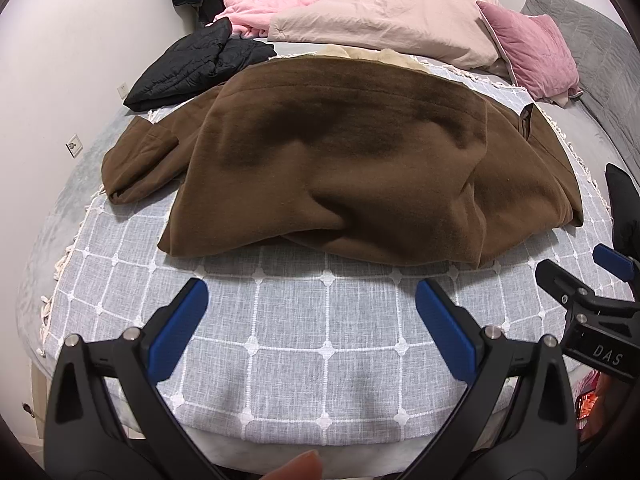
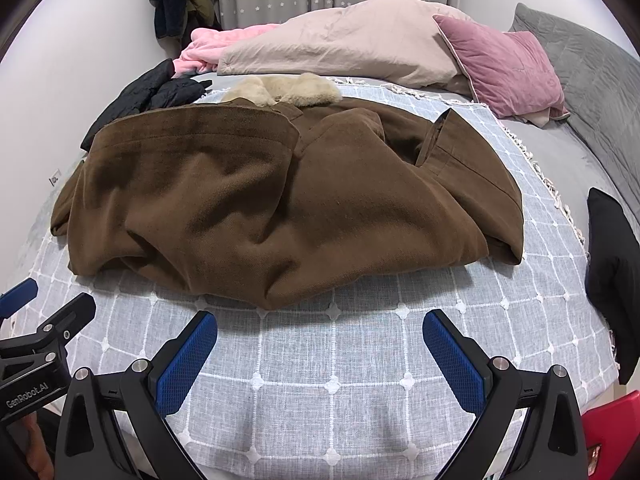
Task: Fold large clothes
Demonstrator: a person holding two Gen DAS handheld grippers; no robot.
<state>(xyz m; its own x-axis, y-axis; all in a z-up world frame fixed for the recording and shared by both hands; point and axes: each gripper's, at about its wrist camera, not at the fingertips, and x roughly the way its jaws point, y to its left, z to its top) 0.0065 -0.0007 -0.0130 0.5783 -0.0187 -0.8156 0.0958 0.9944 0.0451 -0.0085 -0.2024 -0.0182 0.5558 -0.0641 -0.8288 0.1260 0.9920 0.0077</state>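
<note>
Brown wool coat with cream fur collar (image 2: 280, 200) lies partly folded, lumpy, mid-bed; tidying left. Left gripper (image 1: 312, 308) and right gripper (image 2: 320, 336) hover near bed's front edge, jaws open, empty.

Handheld tongs: black frames with blue ribbed pads.
Left tongs (image 1: 312, 304) and right tongs (image 2: 320, 332) carry silver pivot screws; white "GenRobot.AI" lettering at 8 o'clock; a bare fingertip (image 1: 296, 468) at 6 o'clock.
</note>
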